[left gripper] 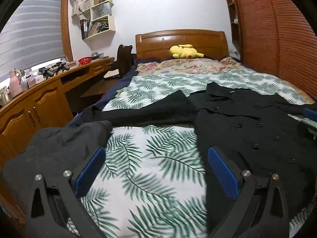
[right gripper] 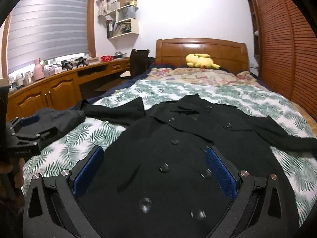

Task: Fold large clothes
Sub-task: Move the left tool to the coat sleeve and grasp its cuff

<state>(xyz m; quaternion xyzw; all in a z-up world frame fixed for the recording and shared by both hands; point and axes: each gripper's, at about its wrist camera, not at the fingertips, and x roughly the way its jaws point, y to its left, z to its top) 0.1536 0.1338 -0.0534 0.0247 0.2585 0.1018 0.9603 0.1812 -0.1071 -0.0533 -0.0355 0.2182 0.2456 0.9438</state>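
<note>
A large black double-breasted coat (right gripper: 178, 148) lies spread face up on the bed, collar toward the headboard, sleeves stretched out left and right. It also shows in the left wrist view (left gripper: 247, 130). My right gripper (right gripper: 154, 156) is open and empty, hovering over the coat's front with its buttons between the fingers. My left gripper (left gripper: 156, 156) is open and empty over the leaf-print sheet (left gripper: 150, 168), left of the coat's body. It shows in the right wrist view (right gripper: 25, 130) at the left edge.
A dark grey garment (left gripper: 59, 144) lies bunched at the bed's left edge. A yellow plush toy (left gripper: 185, 51) rests by the wooden headboard (left gripper: 178, 39). A wooden desk (left gripper: 39, 99) runs along the left. A slatted wardrobe (left gripper: 277, 39) stands on the right.
</note>
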